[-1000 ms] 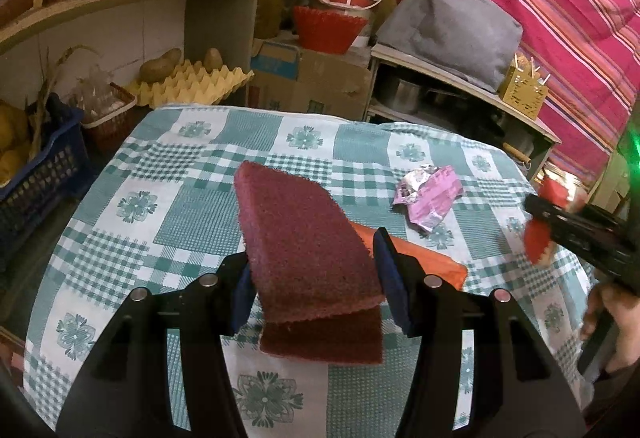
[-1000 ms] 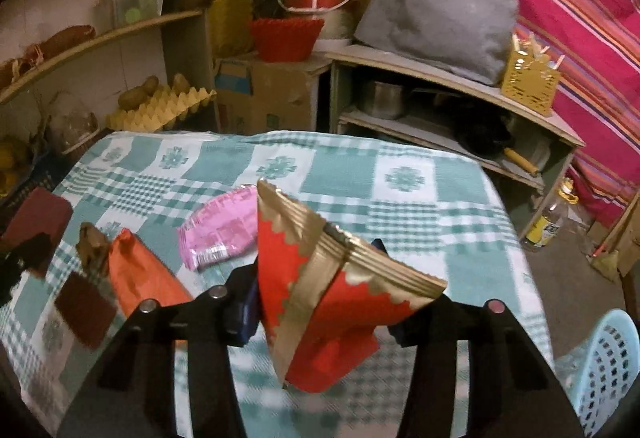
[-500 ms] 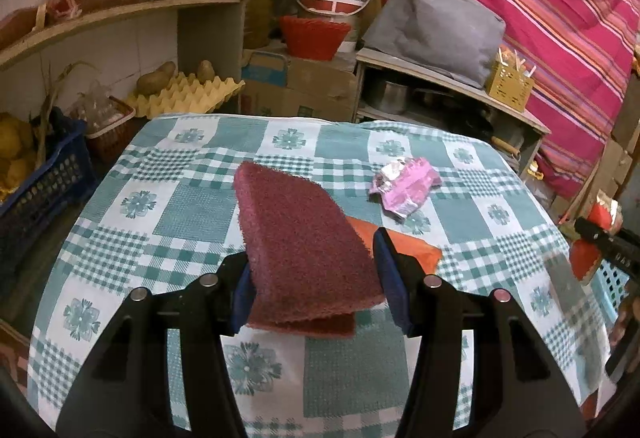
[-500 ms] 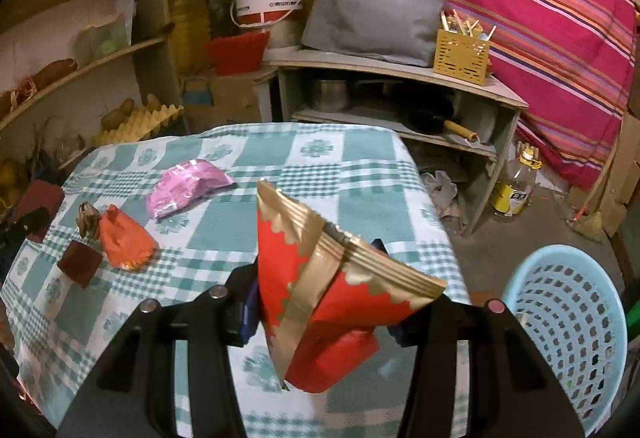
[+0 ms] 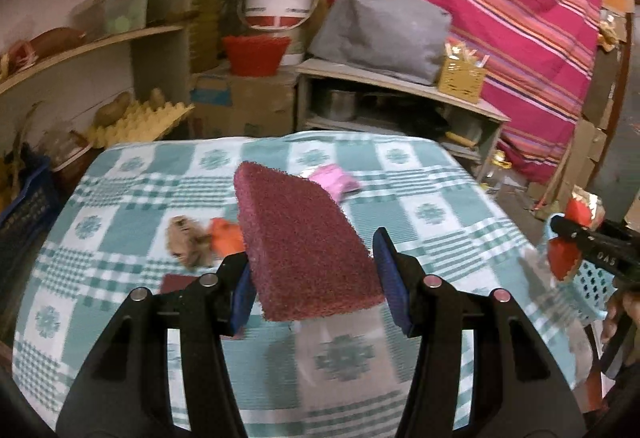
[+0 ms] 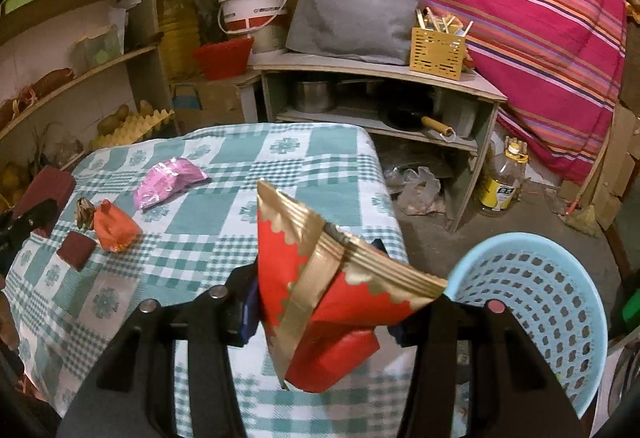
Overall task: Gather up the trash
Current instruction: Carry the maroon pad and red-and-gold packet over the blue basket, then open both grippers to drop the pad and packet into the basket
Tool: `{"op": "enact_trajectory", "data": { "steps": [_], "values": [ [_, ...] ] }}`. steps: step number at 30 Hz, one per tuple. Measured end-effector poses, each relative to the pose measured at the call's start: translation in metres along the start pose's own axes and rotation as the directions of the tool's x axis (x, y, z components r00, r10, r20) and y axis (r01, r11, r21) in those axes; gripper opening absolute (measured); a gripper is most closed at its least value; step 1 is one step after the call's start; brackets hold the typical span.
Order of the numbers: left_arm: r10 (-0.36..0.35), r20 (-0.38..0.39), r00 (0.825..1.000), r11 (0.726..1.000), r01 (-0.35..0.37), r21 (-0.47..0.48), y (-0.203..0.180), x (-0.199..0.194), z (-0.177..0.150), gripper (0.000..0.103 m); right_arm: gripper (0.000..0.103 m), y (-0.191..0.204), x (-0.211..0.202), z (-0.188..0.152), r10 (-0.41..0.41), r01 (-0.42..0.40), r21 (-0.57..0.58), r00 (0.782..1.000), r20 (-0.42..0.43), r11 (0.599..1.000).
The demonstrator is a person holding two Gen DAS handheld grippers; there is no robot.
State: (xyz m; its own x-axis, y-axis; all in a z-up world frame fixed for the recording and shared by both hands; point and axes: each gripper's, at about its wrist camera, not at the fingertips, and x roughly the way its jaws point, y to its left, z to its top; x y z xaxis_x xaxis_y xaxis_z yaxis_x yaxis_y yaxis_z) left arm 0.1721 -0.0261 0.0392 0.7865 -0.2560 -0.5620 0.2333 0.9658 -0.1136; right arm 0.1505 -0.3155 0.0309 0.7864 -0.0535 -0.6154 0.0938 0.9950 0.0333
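Note:
My left gripper [image 5: 316, 278] is shut on a maroon scouring pad [image 5: 300, 242] and holds it above the checked tablecloth [image 5: 420, 206]. My right gripper [image 6: 320, 302] is shut on a red and gold snack wrapper [image 6: 324, 278], over the table's right edge, beside a light blue waste basket [image 6: 536, 306]. The wrapper and right gripper also show in the left wrist view [image 5: 572, 234]. On the table lie a pink wrapper [image 6: 168, 182], an orange wrapper [image 6: 114, 226], a brown crumpled scrap [image 6: 84, 210] and a small maroon pad piece [image 6: 76, 250].
A low shelf unit [image 6: 380, 78] with pots, a grey cushion and a yellow holder stands behind the table. An oil bottle [image 6: 504, 182] and a plastic bag sit on the floor. Egg trays [image 6: 132, 126] and shelves are at the left. A striped cloth hangs at the right.
Both grippers have moved right with their loads. The right gripper has come closer to the blue basket, which now fills more of its view. The left gripper has risen off the table.

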Motion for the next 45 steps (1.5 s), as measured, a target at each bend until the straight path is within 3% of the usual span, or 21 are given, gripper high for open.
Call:
{"op": "enact_trajectory", "data": {
  "steps": [21,27,36,45],
  "values": [
    [-0.183,-0.029,0.983,0.976,0.185,0.111,-0.129,0.033,-0.003,0.053,0.049,-0.12,-0.039,-0.018,-0.099,0.094,0.163,0.995,0.024,0.982],
    [-0.268,-0.038,0.963,0.948,0.27,0.17,-0.191,0.038,-0.007,0.053,0.049,-0.159,-0.051,-0.029,-0.16,0.152,0.201,0.987,0.026,0.968],
    [-0.386,-0.088,0.918,0.889,0.396,0.23,-0.289,0.054,-0.024,0.053,0.049,-0.218,-0.062,-0.048,-0.201,0.193,0.281,0.98,0.0,0.94],
    [-0.417,-0.151,0.896,0.855,0.443,0.269,-0.343,0.077,-0.047,0.053,0.049,-0.24,-0.062,-0.059,-0.217,0.213,0.31,0.976,-0.021,0.927]
  ]
}}
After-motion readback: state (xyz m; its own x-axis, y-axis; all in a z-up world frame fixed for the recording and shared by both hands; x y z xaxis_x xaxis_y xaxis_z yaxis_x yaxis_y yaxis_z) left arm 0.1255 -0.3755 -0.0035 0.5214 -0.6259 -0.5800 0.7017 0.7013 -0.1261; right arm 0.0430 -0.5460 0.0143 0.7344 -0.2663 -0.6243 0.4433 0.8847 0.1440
